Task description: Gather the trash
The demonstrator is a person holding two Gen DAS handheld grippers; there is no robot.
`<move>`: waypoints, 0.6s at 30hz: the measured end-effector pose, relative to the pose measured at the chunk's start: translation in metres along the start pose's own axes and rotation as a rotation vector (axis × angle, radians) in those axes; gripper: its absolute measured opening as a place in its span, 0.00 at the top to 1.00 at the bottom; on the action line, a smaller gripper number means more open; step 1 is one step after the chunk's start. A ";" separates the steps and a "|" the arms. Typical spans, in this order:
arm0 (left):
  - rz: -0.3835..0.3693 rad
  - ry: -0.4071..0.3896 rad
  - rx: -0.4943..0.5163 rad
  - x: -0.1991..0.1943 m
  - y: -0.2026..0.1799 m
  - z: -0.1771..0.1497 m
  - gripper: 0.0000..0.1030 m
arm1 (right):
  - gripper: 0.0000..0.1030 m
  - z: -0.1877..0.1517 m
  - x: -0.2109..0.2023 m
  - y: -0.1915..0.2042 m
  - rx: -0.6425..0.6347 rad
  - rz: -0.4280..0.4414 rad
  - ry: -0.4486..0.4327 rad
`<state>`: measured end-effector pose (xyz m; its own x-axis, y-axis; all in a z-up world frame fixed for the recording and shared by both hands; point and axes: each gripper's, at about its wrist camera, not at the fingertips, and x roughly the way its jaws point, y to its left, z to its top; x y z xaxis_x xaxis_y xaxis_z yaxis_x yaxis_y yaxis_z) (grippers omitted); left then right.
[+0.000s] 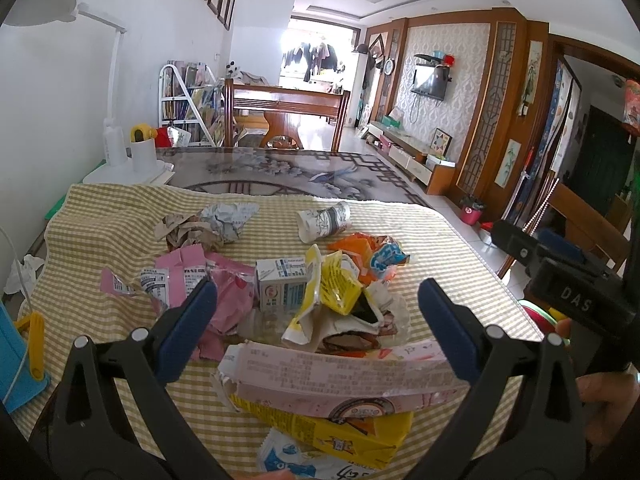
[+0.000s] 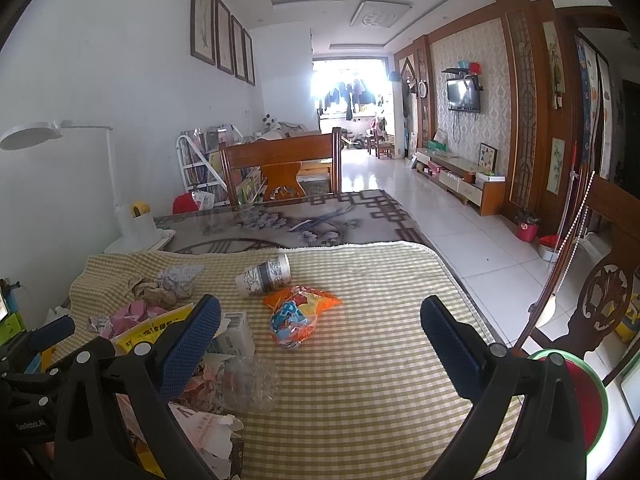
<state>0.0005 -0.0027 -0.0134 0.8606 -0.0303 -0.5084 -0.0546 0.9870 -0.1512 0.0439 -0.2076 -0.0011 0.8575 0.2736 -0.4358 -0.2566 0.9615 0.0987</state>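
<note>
A pile of trash lies on a yellow checked cloth (image 1: 100, 216). In the left wrist view I see a small white milk carton (image 1: 280, 286), a torn yellow box (image 1: 336, 288), pink wrappers (image 1: 188, 276), crumpled paper (image 1: 212, 224), a paper cup (image 1: 326, 220), orange and blue snack bags (image 1: 372, 256) and a long pink carton (image 1: 340, 376). My left gripper (image 1: 318, 304) is open above the pile, holding nothing. My right gripper (image 2: 320, 320) is open over bare cloth, with the snack bags (image 2: 298, 312), the cup (image 2: 264, 274) and a clear crushed plastic bottle (image 2: 252, 384) ahead and to its left.
A white desk lamp (image 1: 116, 80) and white holder (image 1: 144, 154) stand at the back left. A blue object (image 1: 16, 360) sits at the left edge. A wooden chair (image 2: 592, 308) and a red bin with a green rim (image 2: 580, 396) stand to the right of the table.
</note>
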 end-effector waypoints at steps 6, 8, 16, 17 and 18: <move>0.000 0.013 -0.008 0.001 0.000 0.000 0.04 | 0.07 -0.002 0.000 0.000 -0.001 0.000 0.003; -0.002 0.023 -0.014 0.002 0.001 0.000 0.04 | 0.07 -0.004 0.000 0.000 -0.001 -0.001 0.005; 0.050 0.051 -0.019 0.004 0.005 0.009 0.04 | 0.07 -0.003 0.000 0.000 -0.007 -0.003 0.007; 0.061 0.041 -0.006 0.002 0.008 0.012 0.04 | 0.07 -0.003 0.000 0.000 -0.003 -0.004 0.004; 0.070 0.027 0.001 -0.001 0.011 0.014 0.04 | 0.07 -0.003 0.001 0.000 0.000 -0.003 0.005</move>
<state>0.0062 0.0104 -0.0029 0.8409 0.0343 -0.5401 -0.1133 0.9870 -0.1137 0.0433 -0.2072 -0.0036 0.8561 0.2703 -0.4406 -0.2540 0.9623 0.0970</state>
